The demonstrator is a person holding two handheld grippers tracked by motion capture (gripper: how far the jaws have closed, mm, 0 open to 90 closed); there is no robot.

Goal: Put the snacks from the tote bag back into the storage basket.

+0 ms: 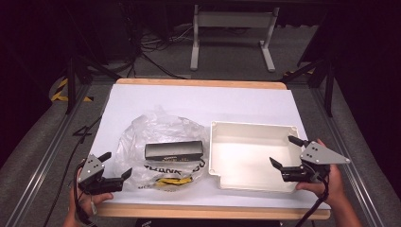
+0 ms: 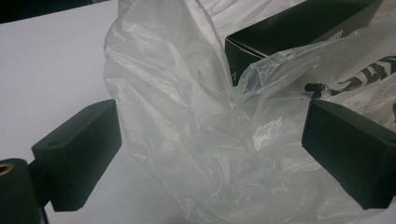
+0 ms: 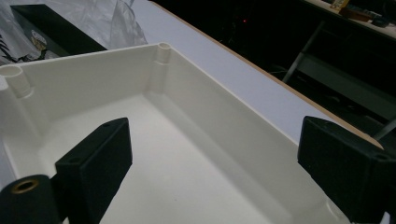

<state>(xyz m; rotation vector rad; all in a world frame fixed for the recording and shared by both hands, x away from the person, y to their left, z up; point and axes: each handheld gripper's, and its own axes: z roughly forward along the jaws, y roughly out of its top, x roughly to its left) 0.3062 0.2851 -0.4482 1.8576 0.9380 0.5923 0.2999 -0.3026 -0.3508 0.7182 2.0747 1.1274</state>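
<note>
Reaching for plastic bag (image 1: 158, 137) holding black box (image 1: 174, 150), left of white tray (image 1: 253, 130); left gripper (image 1: 116, 166) fingers spread around bag edge, right gripper (image 1: 284, 152) spread, empty. Next: pinch bag.

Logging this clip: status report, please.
Left gripper open, jaws astride plastic bag. Right gripper open over white tray. Black box lies on bag. Nothing in the way.

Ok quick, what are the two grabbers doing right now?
Left gripper: open, bag between its jaws, not pinched.
Right gripper: open, empty, over the box.
</note>
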